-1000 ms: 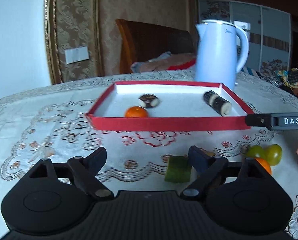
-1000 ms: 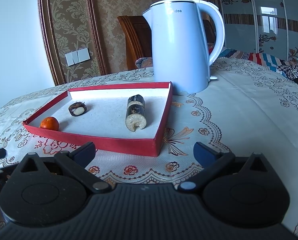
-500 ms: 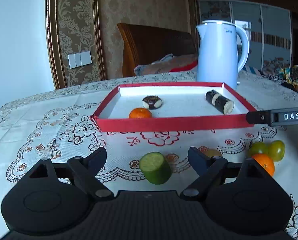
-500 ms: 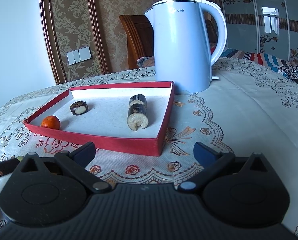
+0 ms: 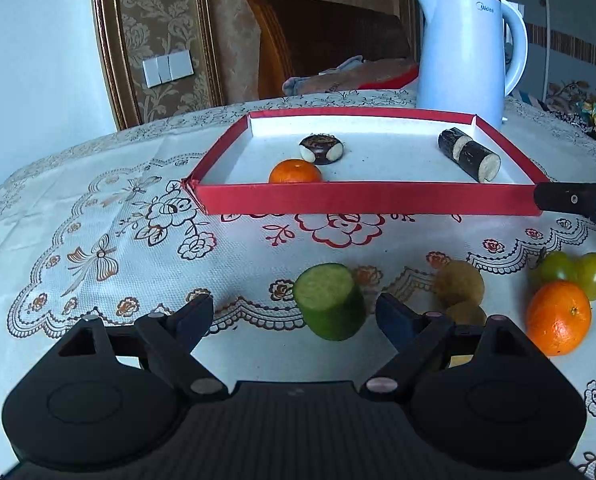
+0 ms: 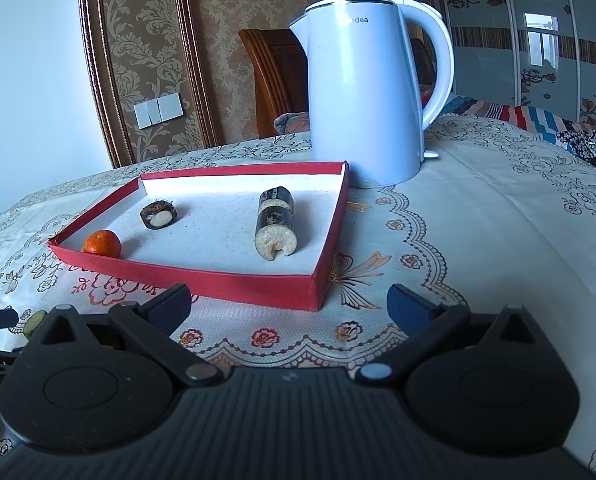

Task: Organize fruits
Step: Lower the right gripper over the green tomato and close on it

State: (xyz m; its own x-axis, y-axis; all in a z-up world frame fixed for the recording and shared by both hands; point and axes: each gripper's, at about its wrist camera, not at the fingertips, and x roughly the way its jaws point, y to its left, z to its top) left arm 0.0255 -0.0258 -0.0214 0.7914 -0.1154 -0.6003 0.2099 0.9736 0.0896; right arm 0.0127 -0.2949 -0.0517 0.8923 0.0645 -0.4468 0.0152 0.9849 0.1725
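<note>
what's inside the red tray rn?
Red tray holds a small orange, a dark round piece and a sugarcane segment. Near wall hides the orange's underside.

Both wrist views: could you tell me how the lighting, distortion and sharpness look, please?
Left wrist view: strong fisheye bend, daylight from behind, the red tray sharp, the cucumber piece slightly soft. Right wrist view: same curvature, the kettle bright with mild glare, the wardrobe doors reflecting a window.

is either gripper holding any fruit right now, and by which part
Nothing is held. The left gripper stands open around the green cucumber piece, pads not touching it. The right gripper is open over bare tablecloth.
</note>
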